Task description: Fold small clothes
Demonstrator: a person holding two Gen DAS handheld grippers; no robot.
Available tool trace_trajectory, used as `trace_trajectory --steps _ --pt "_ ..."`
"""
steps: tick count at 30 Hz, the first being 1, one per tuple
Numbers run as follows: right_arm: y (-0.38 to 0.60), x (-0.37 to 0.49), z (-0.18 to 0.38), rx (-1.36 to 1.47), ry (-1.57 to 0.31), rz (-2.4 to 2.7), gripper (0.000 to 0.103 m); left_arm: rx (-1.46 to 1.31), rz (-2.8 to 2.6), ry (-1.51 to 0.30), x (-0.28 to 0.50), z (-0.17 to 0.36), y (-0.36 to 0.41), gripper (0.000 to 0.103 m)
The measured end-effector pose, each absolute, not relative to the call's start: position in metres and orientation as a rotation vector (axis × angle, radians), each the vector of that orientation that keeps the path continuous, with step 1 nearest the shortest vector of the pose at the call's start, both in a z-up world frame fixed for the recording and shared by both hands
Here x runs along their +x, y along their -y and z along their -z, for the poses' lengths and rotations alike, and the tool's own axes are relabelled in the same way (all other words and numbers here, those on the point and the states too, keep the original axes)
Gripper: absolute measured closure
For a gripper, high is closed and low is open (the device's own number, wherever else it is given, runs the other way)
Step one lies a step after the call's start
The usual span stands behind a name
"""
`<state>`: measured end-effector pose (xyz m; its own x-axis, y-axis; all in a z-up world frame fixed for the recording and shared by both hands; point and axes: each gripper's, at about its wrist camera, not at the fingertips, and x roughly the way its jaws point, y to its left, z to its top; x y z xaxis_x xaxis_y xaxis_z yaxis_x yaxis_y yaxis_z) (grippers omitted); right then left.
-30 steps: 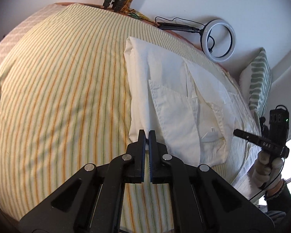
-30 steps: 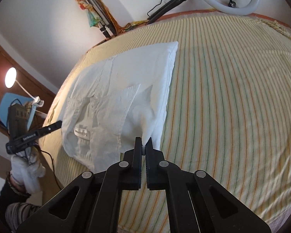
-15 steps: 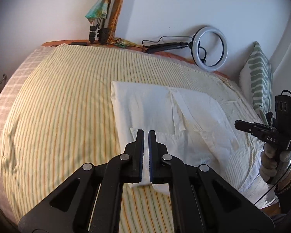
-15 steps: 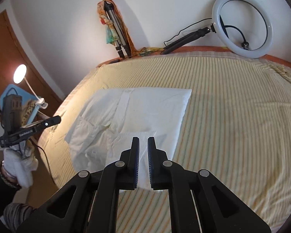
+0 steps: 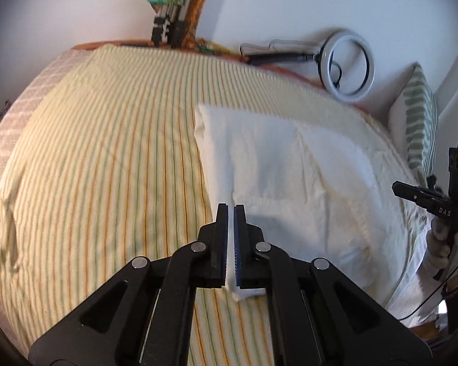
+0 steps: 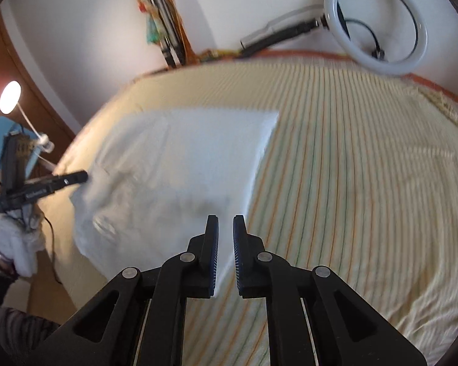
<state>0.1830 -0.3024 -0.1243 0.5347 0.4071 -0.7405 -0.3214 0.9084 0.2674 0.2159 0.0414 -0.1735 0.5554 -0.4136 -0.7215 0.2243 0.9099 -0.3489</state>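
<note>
Fold laid on bed (image 5: 107, 152). Left gripper (image 5: 230, 210) clenched, empty; right gripper (image 6: 226, 222) jaws just opening, released. Lift clear without dragging white garment (image 5: 290, 177).

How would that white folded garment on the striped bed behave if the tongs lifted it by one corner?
The white garment would probably droop and unfold: its thin layers show soft creases. It looks light, lying flat on the striped bedcover. Being cloth, it is unlikely to slip much.

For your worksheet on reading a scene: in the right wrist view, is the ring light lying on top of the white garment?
No. The ring light leans against the wall beyond the bed's far edge, well apart from the white garment on the striped bedspread.
</note>
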Motion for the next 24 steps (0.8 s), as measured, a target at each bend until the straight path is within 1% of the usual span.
trace_trajectory --steps 1,3,9,14,17,20,24 --pt "0.301 0.187 0.116 0.107 -0.88 -0.441 0.088 -0.239 0.381 -0.9 0.22 0.168 -0.042 0.103" --pt "0.296 0.198 0.106 0.11 -0.845 -0.444 0.085 -0.256 0.385 -0.889 0.233 0.159 -0.038 0.103" --pt "0.254 0.241 0.106 0.056 -0.843 -0.475 0.085 -0.168 0.378 -0.892 0.278 0.157 -0.001 0.102" --pt "0.24 0.268 0.132 0.031 -0.896 -0.46 0.085 -0.119 0.324 -0.942 0.303 0.189 0.006 0.102" --pt "0.234 0.276 0.154 -0.022 -0.938 -0.436 0.085 -0.098 0.314 -0.956 0.307 0.21 0.003 0.103" --pt "0.234 0.283 0.175 -0.02 -0.981 -0.435 0.084 -0.1 0.313 -0.925 0.305 0.214 0.002 0.103" --pt "0.231 0.282 0.17 -0.052 -0.981 -0.417 0.085 -0.095 0.301 -0.942 0.307 0.208 -0.001 0.102"
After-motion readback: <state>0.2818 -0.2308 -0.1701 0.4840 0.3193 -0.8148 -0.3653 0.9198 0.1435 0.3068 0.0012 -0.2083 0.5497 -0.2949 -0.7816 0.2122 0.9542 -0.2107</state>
